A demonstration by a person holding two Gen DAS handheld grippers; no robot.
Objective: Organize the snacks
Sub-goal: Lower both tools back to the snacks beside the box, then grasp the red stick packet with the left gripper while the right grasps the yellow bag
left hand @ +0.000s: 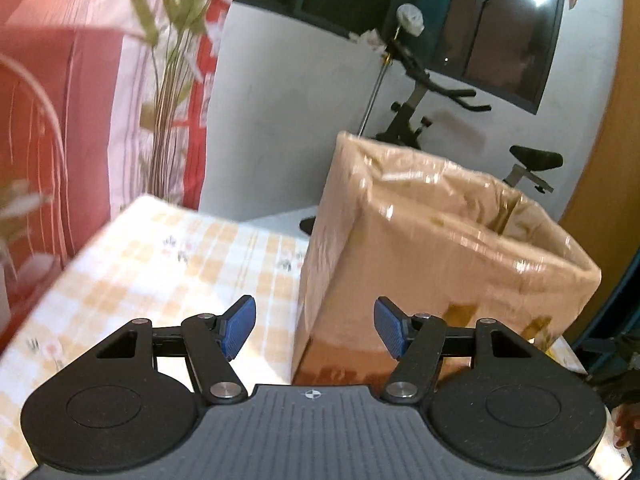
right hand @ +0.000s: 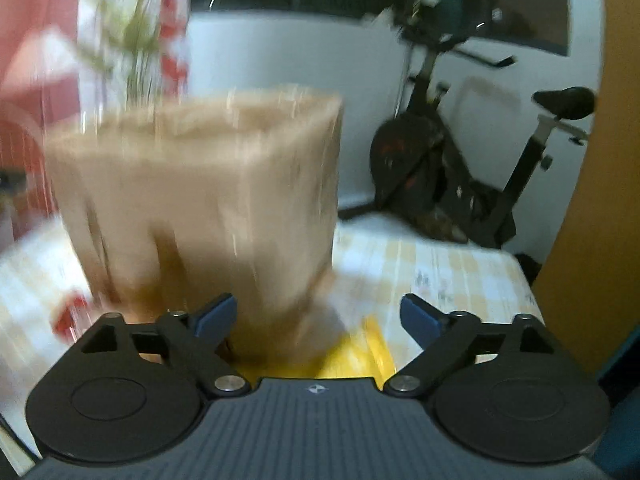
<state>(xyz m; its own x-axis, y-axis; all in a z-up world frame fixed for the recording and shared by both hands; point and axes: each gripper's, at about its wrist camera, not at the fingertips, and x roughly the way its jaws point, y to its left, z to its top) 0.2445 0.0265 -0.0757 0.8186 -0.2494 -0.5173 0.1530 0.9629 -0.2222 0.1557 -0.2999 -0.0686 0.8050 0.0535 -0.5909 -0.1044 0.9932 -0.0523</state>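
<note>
A tall open cardboard box (left hand: 432,264) wrapped in shiny tape stands on the checked tablecloth (left hand: 168,264). My left gripper (left hand: 314,326) is open and empty, just in front of the box's near corner. In the right wrist view the box (right hand: 208,192) is blurred and close ahead. My right gripper (right hand: 318,318) is open and empty. A yellow snack packet (right hand: 360,354) lies on the cloth (right hand: 448,272) right under it, at the foot of the box. A red packet (right hand: 72,312) shows blurred at the box's left.
An exercise bike (right hand: 460,176) stands behind the table by the white wall. Dried grass stems (left hand: 172,80) and a pink and red curtain (left hand: 72,92) are at the left. A wooden panel (right hand: 600,200) is at the right.
</note>
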